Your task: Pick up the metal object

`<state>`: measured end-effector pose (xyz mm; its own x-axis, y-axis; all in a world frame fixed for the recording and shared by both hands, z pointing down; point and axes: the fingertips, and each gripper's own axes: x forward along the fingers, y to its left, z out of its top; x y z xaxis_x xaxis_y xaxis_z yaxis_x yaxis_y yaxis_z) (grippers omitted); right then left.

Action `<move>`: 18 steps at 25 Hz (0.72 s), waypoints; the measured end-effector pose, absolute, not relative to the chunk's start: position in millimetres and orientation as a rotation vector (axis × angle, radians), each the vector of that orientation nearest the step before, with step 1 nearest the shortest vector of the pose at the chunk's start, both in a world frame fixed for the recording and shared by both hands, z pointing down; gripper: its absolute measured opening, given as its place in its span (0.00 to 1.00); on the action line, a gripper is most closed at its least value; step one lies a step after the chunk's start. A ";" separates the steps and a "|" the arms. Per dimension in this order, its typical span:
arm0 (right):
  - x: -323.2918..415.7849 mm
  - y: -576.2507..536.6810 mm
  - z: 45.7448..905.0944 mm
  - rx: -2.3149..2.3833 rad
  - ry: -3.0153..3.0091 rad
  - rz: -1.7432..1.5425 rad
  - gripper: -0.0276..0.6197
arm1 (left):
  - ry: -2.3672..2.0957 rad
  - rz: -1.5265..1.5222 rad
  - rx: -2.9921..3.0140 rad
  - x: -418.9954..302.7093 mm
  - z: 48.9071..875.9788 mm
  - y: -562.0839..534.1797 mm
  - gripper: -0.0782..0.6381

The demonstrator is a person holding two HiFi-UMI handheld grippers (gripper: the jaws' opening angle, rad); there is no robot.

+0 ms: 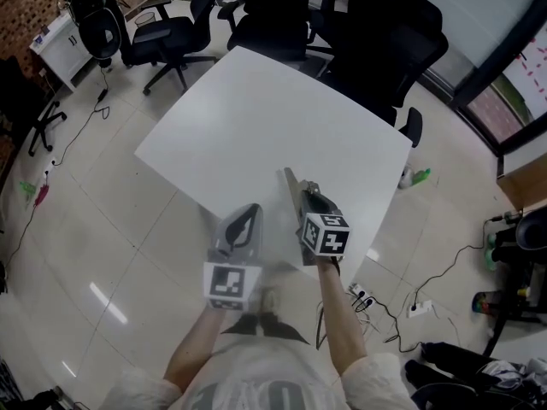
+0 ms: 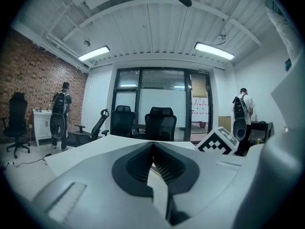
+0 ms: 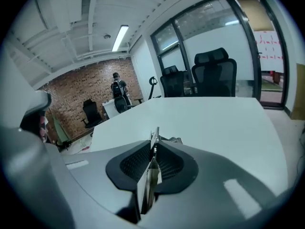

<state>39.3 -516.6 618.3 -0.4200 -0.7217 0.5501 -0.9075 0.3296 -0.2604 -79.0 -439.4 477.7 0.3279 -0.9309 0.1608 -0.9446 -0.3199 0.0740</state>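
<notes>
The fingers (image 3: pixel 169 163) of the right gripper (image 3: pixel 154 149) are clenched on the metal object (image 3: pixel 155 136), a thin flat strip standing on edge between the pads and poking out past their tips. Gripper and strip hang just over the near edge of the white table (image 1: pixel 256 118). The left gripper (image 2: pixel 153 150), at that same edge, has its fingers pressed together on nothing.

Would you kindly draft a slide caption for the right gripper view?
Right claw shut on a thin, flat metal piece, with the white table beyond.
</notes>
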 end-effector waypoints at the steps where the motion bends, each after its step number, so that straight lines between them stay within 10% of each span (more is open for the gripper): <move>1: 42.0 -510.5 610.3 1.471 -2.280 0.764 0.12 | -1.740 0.132 2.431 -80.9 476.0 -439.1 0.11; 18: 64.0 -408.7 459.5 1.636 -2.607 0.495 0.12 | -1.888 -0.001 2.558 -90.4 417.6 -392.5 0.11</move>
<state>64.0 -408.7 459.5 -0.4489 -0.8739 0.1866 -0.8814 0.3987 -0.2531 -90.4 -392.5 417.6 0.2948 -0.9553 -0.0228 -0.9553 -0.2941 -0.0300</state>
